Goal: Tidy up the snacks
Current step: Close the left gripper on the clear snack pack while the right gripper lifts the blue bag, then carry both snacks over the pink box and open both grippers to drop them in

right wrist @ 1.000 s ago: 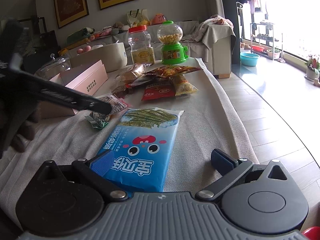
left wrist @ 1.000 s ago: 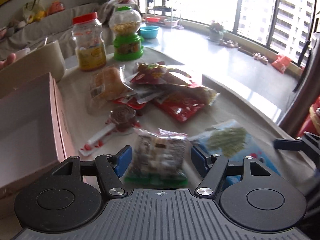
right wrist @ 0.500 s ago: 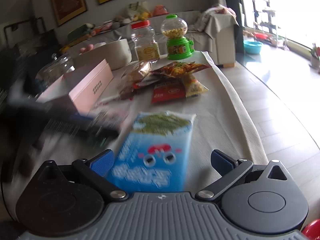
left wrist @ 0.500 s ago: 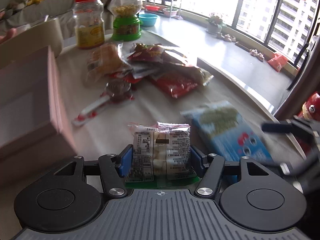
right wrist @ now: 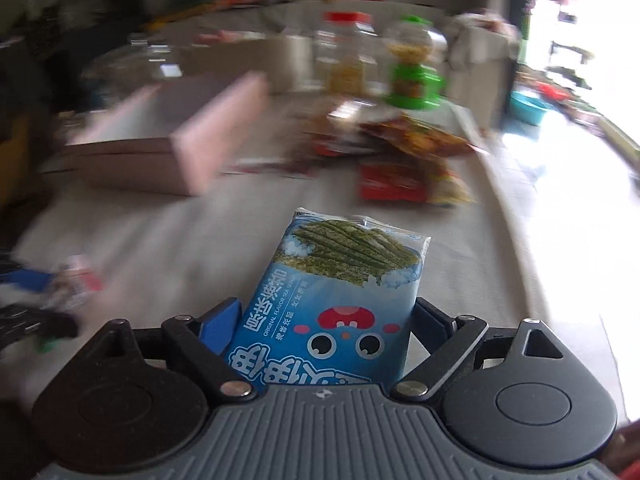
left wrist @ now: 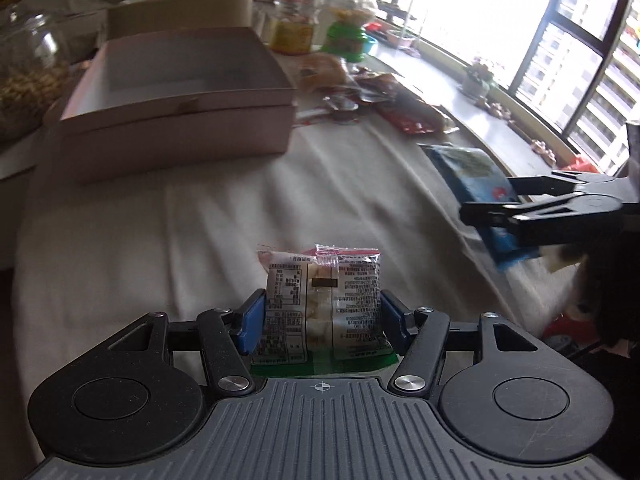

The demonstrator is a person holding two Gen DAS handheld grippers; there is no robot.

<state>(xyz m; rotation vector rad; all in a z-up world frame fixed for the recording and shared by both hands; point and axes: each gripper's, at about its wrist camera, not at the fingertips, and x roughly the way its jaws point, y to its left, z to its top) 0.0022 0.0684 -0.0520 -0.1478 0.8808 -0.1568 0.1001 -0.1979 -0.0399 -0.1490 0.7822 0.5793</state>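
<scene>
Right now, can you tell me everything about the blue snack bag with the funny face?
The blue snack bag is a shiny plastic packet, sealed. It shows green seaweed sticks at its far end, a cartoon face with round eyes and a red mouth, and white lettering. It sits between the right gripper's blue fingers, which are closing on it, its far end pointing toward the pink box.

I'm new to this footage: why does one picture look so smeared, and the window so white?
Right wrist view: motion blur smears the pink box and jars, while the held blue seaweed pack stays sharp. Left wrist view: steadier, the window is blown out by daylight, and fisheye bends its frame.
</scene>
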